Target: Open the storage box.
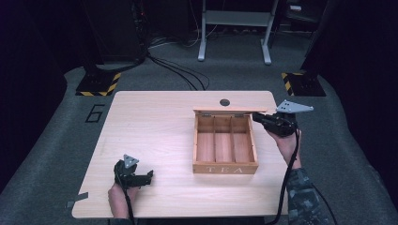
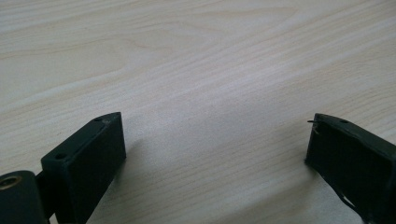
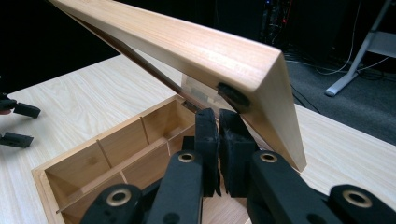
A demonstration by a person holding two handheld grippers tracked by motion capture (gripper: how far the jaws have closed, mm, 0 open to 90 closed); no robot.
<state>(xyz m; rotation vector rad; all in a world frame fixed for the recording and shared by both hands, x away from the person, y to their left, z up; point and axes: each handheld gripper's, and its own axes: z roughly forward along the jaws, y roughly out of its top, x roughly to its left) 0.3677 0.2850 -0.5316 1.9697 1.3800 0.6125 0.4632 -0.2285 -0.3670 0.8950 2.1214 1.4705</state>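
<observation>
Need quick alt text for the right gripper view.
The right gripper, jaws shut, sits just under the raised lid of a wooden tea box with empty compartments. The left gripper rests far off on the table.

So the tea box (image 1: 225, 145) sits on the table (image 1: 155, 126), right of centre, with its lid (image 1: 230, 110) swung up at the back edge. Inside, two dividers split it into three compartments side by side. The right gripper (image 1: 257, 117) is at the lid's right end, and the left gripper (image 1: 149, 177) is way off near the table's front left.
</observation>
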